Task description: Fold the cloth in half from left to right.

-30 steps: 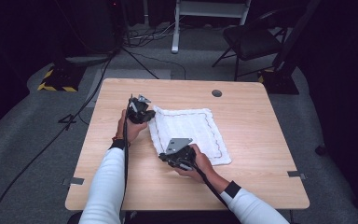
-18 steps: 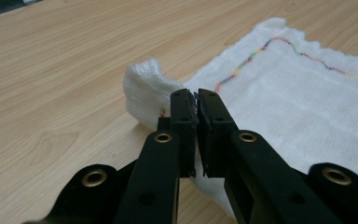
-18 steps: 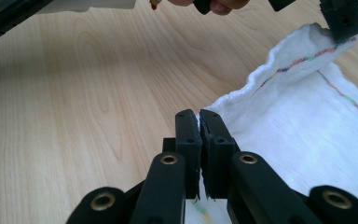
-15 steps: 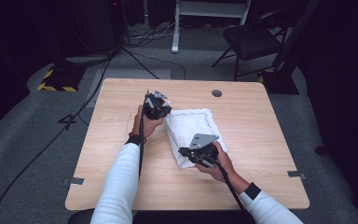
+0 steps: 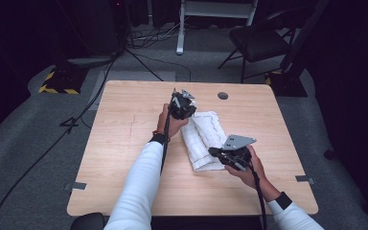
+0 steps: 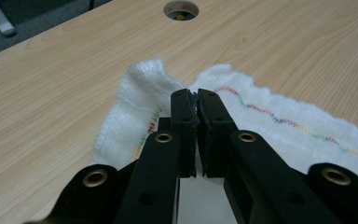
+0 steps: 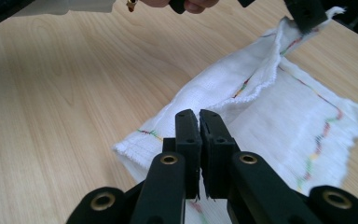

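High view: a white woven cloth with wavy coloured stitching (image 5: 202,139) lies partly folded on the light wooden table (image 5: 124,139), near its middle. The left gripper (image 5: 186,111) pinches the far corner, jaws clamped; the right gripper (image 5: 215,152) seems clamped on the near edge.

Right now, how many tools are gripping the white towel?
2: the left tool pinches the towel at its far end, the right tool at its near end.
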Available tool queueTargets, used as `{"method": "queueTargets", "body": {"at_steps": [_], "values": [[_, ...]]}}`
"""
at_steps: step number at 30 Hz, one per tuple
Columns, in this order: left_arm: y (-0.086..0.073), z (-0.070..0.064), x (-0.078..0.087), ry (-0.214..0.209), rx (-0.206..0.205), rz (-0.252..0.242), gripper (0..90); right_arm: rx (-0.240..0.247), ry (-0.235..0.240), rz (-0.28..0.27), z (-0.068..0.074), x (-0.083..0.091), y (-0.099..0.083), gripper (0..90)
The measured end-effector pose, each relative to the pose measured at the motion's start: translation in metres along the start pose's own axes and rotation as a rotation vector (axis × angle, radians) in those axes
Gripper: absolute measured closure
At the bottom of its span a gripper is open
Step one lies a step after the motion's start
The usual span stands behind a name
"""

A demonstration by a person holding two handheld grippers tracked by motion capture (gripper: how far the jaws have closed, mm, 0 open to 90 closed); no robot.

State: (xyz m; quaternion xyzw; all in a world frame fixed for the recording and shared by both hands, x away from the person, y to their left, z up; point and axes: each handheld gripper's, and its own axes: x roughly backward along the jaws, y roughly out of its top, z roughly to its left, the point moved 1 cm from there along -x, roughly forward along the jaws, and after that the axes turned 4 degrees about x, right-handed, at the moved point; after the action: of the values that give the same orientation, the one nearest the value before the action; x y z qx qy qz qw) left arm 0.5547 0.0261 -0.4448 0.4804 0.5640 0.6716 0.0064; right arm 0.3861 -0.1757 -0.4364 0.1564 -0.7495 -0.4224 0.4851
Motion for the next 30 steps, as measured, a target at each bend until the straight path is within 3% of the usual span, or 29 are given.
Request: {"method": "queueTargets", "body": {"at_steps": [5,14,16,18,20,22,25,30], "values": [[0.010,-0.015,-0.018,-0.021,-0.032,0.007,85.7,-0.038,-0.030,0.017,-0.013,0.016,-0.016,86.8],[0.018,-0.039,-0.043,-0.018,-0.076,0.010,85.1,-0.040,-0.047,0.071,-0.020,0.026,-0.037,86.5],[0.018,-0.041,-0.047,0.006,-0.048,-0.002,77.4,-0.053,-0.052,0.083,-0.022,0.026,-0.041,83.6],[0.017,-0.043,-0.048,-0.005,-0.041,0.004,68.7,-0.060,-0.066,0.101,-0.024,0.024,-0.045,79.6],[0.014,-0.046,-0.042,-0.016,-0.056,-0.010,60.8,-0.066,-0.086,0.126,-0.025,0.023,-0.049,74.4],[0.009,-0.048,-0.031,-0.062,-0.075,-0.025,57.9,-0.067,-0.103,0.150,-0.027,0.023,-0.054,71.7],[-0.002,-0.048,-0.012,-0.069,-0.081,-0.024,51.7,-0.091,-0.115,0.165,-0.033,0.026,-0.064,67.4],[-0.031,-0.050,0.019,-0.070,-0.110,-0.001,37.7,-0.130,-0.138,0.144,-0.047,0.031,-0.072,60.5]]}}
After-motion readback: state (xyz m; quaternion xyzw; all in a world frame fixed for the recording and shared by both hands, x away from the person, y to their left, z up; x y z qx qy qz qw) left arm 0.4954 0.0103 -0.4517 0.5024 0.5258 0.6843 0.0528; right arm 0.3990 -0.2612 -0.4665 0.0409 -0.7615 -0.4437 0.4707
